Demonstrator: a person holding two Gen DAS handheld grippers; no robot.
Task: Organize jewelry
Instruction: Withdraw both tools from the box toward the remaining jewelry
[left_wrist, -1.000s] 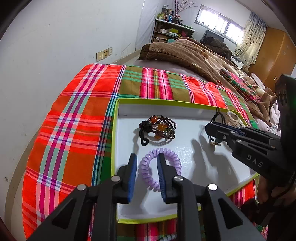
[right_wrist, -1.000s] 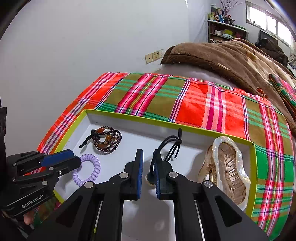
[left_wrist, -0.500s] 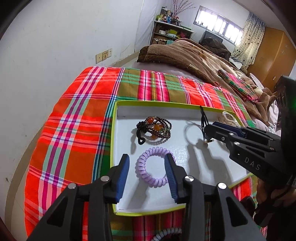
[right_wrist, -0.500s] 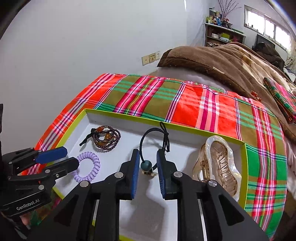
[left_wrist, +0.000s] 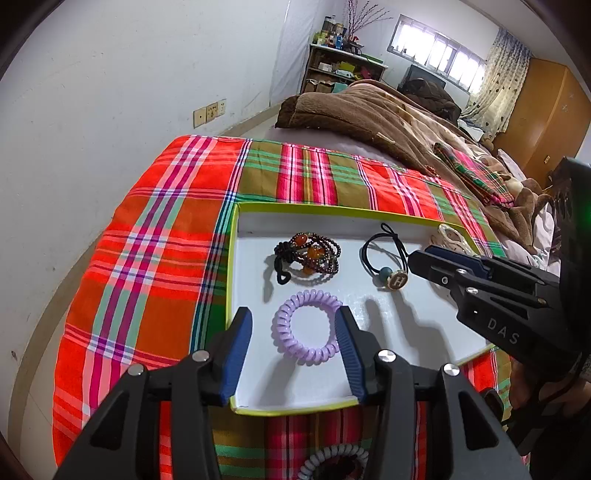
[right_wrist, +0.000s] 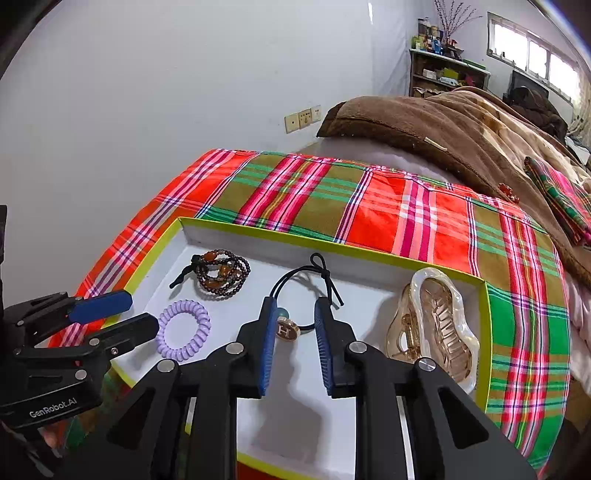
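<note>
Left wrist view first: our left tongs stand spread, having just been opening, and the purple coil hair tie lies flat on the tray floor between the pads, touched by neither as far as we can see. It sits in the near part of the white tray with the green rim, which rests on the plaid cloth over the bed. The beaded bracelet lies just beyond it, and the black elastic with the lettered charm lies to the right, close to the tip of our right tongs. To finish this release well, we judge it best to lift the left tongs straight up so a pad does not drag the coil against the bracelet.

Right wrist view: the right tongs are parted too, their jaws having just been opening; the charm and a short run of elastic lie between the pads, resting on the tray, not pinched. The pearly hair claw lies beside them on the right, apart from the elastic. Here too we should rise vertically and keep the loop from catching on a pad, leaving each piece in its own patch of tray.
</note>
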